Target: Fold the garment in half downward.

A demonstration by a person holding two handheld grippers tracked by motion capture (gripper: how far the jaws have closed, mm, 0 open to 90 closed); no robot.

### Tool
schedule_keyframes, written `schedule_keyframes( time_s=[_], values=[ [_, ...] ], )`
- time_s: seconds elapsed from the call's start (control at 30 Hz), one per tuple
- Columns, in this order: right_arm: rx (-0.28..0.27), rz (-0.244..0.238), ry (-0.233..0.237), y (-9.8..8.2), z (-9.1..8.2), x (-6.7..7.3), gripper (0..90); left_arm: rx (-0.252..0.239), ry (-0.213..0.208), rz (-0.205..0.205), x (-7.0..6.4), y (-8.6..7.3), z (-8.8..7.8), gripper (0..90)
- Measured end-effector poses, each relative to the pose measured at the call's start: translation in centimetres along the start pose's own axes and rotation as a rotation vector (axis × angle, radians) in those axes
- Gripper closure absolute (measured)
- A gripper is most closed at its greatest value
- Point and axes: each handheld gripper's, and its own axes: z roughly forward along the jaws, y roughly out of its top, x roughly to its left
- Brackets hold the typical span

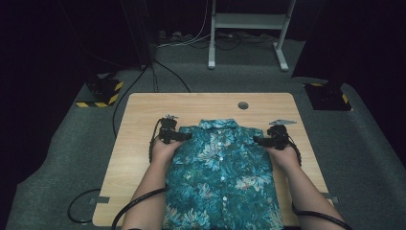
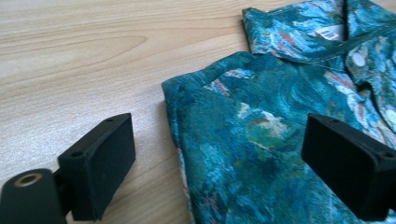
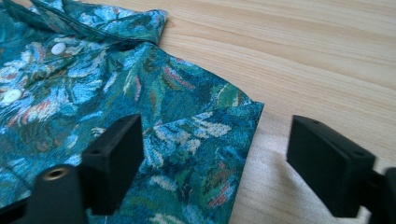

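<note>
Two hand-held grippers sit at the shoulders of a flowery shirt (image 1: 222, 177) lying buttoned and flat on the table (image 1: 139, 124). The left hand-held gripper (image 1: 184, 136) and right hand-held gripper (image 1: 258, 141) are both open, one jaw over cloth, one over wood. I think a pinch could catch only the top layer and bunch it; nothing else blocks them.

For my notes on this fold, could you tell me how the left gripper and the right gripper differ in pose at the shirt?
The left gripper points rightward at the shirt's left shoulder; the right gripper points leftward at its right shoulder. The right gripper carries a grey plate; the left gripper's top looks dark. Both straddle a folded shoulder edge with jaws apart, not pressing the cloth.
</note>
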Motion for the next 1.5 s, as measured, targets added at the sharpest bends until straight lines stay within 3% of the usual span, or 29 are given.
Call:
schedule_keyframes(
  time_s=[0.1,0.3,0.43,0.5,0.57,0.63,0.8,0.97,1.13,1.23,1.5],
  values=[
    [0.002,0.017,0.003,-0.1,0.4,-0.2,27.2,-0.004,0.006,-0.012,0.0,0.0,0.2,16.8],
    [-0.017,0.035,0.010,-0.1,0.9,-0.4,42.1,0.002,0.025,0.013,-0.3,0.2,0.3,27.5],
    [-0.003,0.047,0.023,0.3,1.2,-0.5,51.7,0.011,0.047,0.047,-0.9,0.3,0.6,33.5],
    [0.001,0.050,0.029,0.4,1.3,-0.4,56.8,0.025,0.057,0.043,-1.1,0.5,0.6,36.4],
    [0.006,0.042,0.023,0.5,1.4,-0.4,62.5,0.029,0.048,0.048,-1.2,0.6,0.6,44.6],
    [0.020,0.048,0.023,0.7,1.4,-0.2,67.7,0.030,0.071,0.058,-1.4,0.5,0.6,48.6],
    [0.074,0.007,0.004,1.2,1.6,0.6,80.8,0.040,0.113,0.062,-1.8,0.4,0.5,69.8],
    [0.096,0.003,-0.022,1.4,1.6,1.2,86.8,0.036,0.105,0.018,-1.8,0.2,0.5,86.0],
    [0.090,-0.024,-0.058,1.5,1.5,1.7,87.6,0.023,0.108,0.018,-2.0,0.2,0.5,88.2],
    [0.068,-0.022,-0.073,1.8,1.2,1.8,87.6,-0.017,0.103,0.002,-2.1,0.5,0.0,88.3],
    [-0.010,-0.014,-0.097,3.0,0.2,1.9,87.5,-0.110,0.107,0.007,-2.9,2.2,-1.4,88.3]
  ],
)
